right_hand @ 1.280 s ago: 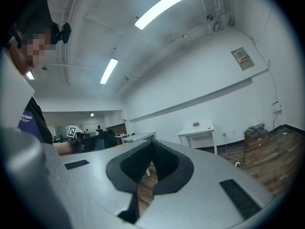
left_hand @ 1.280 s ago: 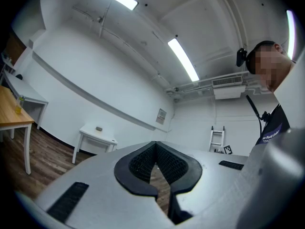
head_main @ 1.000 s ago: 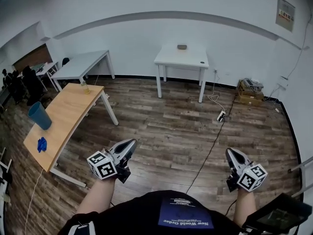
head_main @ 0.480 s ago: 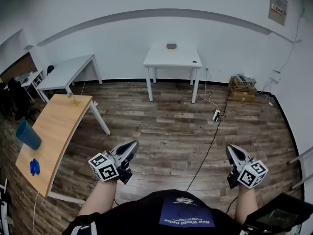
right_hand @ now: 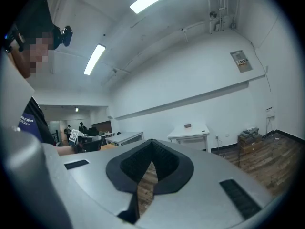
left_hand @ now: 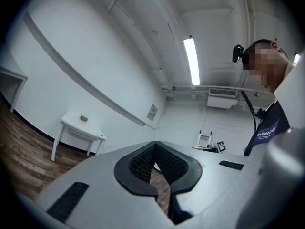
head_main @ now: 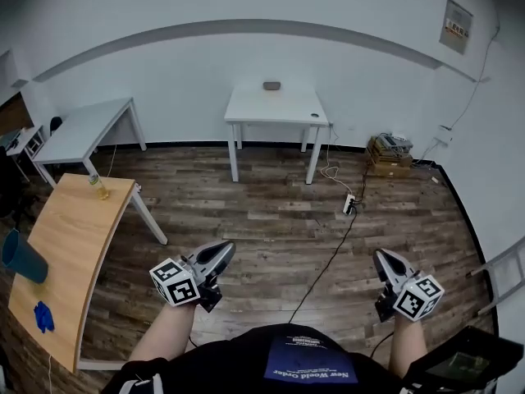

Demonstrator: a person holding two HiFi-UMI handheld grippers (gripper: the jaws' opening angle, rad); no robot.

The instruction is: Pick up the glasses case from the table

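Room: wood-plank floor (head_main: 271, 220) ran up to a white wall (head_main: 164, 64).
Left gripper (head_main: 223, 249): at 7 o'clock in the head view, jaws closed tip to tip with nothing between them.
Right gripper (head_main: 381, 257): at 5 o'clock, jaws pressed together and empty.
Glasses case (head_main: 271, 85): lay at 12 o'clock on the white table (head_main: 246, 109), near its back edge, well apart from both grippers.
Wooden table (head_main: 74, 236): stood at 9 o'clock with a blue cup (head_main: 20, 257) on it.

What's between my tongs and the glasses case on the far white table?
Head view: only open wooden floor, crossed by a black cable running to a power strip. The glasses case sits on the white table.
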